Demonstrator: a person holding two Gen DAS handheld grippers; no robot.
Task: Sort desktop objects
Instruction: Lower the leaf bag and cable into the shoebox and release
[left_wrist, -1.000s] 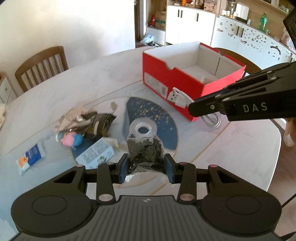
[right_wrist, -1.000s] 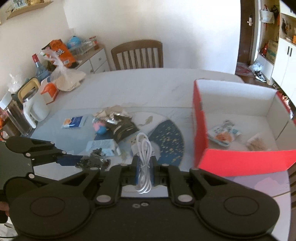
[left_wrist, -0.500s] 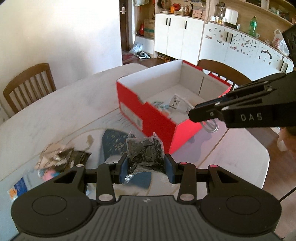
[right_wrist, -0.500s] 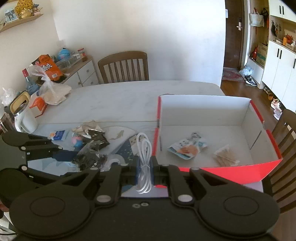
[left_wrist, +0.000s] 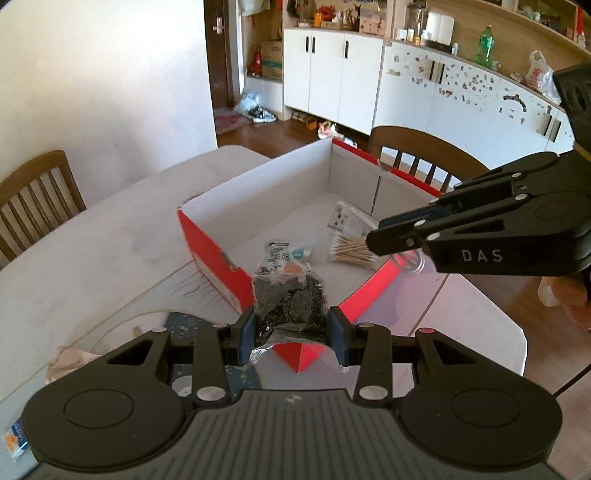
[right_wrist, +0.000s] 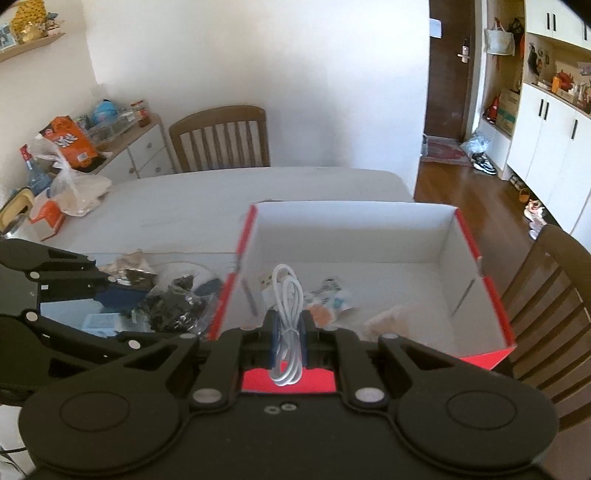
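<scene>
Both grippers are carrying loads toward the red shoebox (left_wrist: 207, 236) ahead: left gripper (left_wrist: 291, 332) is clamping a clear bag of dark bits (left_wrist: 290, 302), right gripper (right_wrist: 287, 343) is pinching a coiled white USB cable (right_wrist: 286, 314), for dropping inside.

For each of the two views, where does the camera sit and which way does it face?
Left wrist: sits on the left claw, which grips a clear bag of dark bits, facing the red box and white cabinets; the right claw enters from the right.
Right wrist: sits on the right claw, which pinches a coiled white cable, facing the box and a chair; the left claw shows at left.
Shared: box, both claws, bag, cable.
</scene>
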